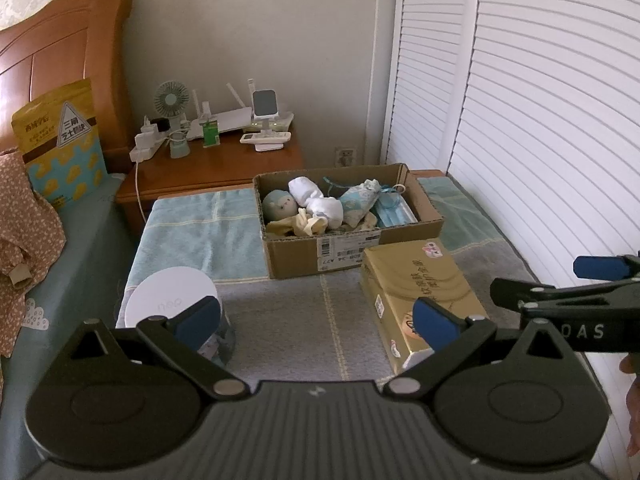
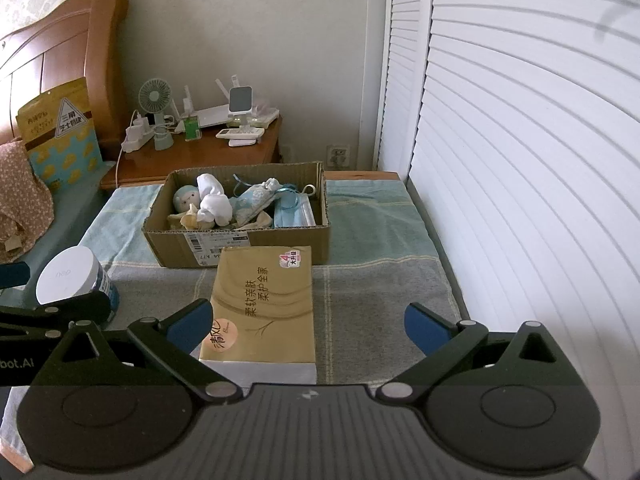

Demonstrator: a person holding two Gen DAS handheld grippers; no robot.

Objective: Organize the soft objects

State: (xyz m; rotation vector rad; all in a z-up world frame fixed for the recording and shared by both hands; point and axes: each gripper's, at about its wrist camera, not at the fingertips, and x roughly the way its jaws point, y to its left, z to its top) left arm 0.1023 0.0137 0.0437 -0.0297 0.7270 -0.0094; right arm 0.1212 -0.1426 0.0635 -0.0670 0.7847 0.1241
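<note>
An open cardboard box [image 1: 298, 254] [image 2: 256, 246] sits on the checked blanket [image 1: 304, 320] and holds a plush doll [image 1: 279, 204] [image 2: 186, 198], white socks [image 1: 316, 200] [image 2: 212, 202], a patterned pouch [image 1: 358, 198] [image 2: 254, 200] and blue face masks [image 1: 394, 210] [image 2: 294, 210]. A gold tissue pack [image 1: 420, 300] [image 2: 264, 300] lies in front of the box. My left gripper [image 1: 318, 322] hovers open over the blanket, nothing between its fingers. My right gripper [image 2: 308, 326] is open just above the tissue pack's near end; it also shows at the right edge of the left wrist view.
A white-lidded canister [image 1: 172, 304] [image 2: 72, 280] stands at the blanket's left. A wooden nightstand [image 1: 216, 168] carries a fan, router and power strip. A snack bag [image 1: 60, 136] and a dotted garment [image 1: 24, 232] lie on the bed at left. White louvred doors [image 2: 520, 160] close off the right.
</note>
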